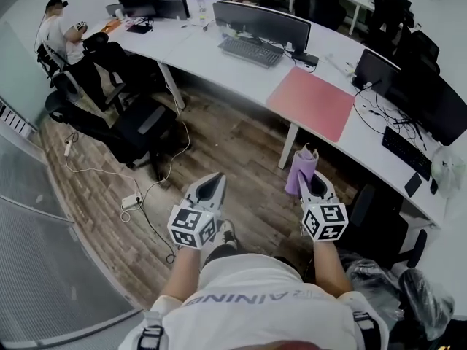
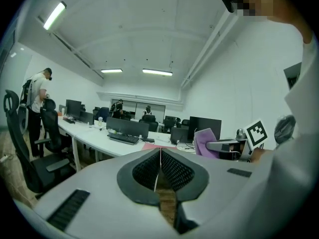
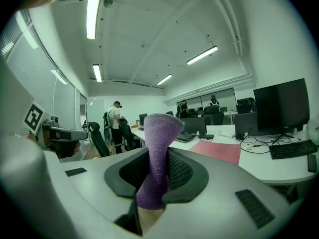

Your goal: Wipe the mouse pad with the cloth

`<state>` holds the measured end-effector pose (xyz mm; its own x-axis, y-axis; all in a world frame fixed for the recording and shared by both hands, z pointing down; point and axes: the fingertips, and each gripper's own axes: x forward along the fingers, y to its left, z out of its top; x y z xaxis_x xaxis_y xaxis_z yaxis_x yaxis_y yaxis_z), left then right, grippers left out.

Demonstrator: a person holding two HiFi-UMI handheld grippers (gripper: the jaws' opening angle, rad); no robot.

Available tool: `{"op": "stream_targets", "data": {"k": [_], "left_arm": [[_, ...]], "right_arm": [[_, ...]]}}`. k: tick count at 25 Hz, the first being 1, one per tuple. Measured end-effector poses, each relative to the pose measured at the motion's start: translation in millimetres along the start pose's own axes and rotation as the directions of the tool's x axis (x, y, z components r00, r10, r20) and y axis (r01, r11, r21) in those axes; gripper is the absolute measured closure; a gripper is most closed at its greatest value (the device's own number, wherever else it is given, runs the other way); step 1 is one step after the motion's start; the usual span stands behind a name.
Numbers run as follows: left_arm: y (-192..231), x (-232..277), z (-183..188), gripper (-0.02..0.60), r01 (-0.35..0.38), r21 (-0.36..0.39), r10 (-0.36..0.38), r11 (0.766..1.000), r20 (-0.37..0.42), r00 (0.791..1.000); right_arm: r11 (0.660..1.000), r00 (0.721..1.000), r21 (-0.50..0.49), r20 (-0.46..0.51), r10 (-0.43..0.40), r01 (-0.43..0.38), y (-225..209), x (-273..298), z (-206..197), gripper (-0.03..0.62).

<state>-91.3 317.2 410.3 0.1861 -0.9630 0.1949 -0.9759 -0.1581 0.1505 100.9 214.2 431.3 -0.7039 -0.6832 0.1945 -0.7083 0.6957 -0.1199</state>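
Observation:
A large red mouse pad (image 1: 311, 102) lies on the white curved desk (image 1: 204, 53), well ahead of both grippers; it also shows in the right gripper view (image 3: 219, 151). My right gripper (image 1: 309, 172) is shut on a purple cloth (image 1: 301, 170), which stands up from between the jaws in the right gripper view (image 3: 158, 158). My left gripper (image 1: 210, 186) is shut with nothing in it, its pads (image 2: 169, 171) pressed together. Both grippers hang over the wooden floor in front of the desk. The purple cloth (image 2: 205, 142) also shows in the left gripper view.
A keyboard (image 1: 251, 51) and wide monitor (image 1: 261, 22) stand left of the pad; more monitors (image 1: 430, 100) and cables to its right. Black office chairs (image 1: 139, 126) stand at the left. A person (image 1: 60, 35) stands at the desk's far left end. Cables and a power strip (image 1: 131, 201) lie on the floor.

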Motion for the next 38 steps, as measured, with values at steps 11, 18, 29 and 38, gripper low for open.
{"op": "stream_targets", "data": {"k": [11, 18, 29, 38], "left_arm": [[106, 71, 33, 0.549, 0.092, -0.018, -0.093, 0.996, -0.014, 0.996], [169, 100, 40, 0.549, 0.138, -0.016, -0.138, 0.990, -0.027, 0.990], [193, 151, 36, 0.549, 0.205, -0.035, -0.207, 0.978, -0.057, 0.977], [184, 229, 51, 0.549, 0.203, -0.016, -0.204, 0.979, -0.076, 0.976]], "right_arm": [[0.997, 0.997, -0.014, -0.021, -0.081, 0.080, 14, 111, 30, 0.493], [0.991, 0.991, -0.019, -0.018, -0.135, 0.134, 29, 168, 37, 0.493], [0.980, 0.979, -0.036, -0.038, -0.199, 0.197, 11, 205, 42, 0.493], [0.981, 0.981, -0.006, -0.027, -0.194, 0.194, -58, 244, 51, 0.493]]}}
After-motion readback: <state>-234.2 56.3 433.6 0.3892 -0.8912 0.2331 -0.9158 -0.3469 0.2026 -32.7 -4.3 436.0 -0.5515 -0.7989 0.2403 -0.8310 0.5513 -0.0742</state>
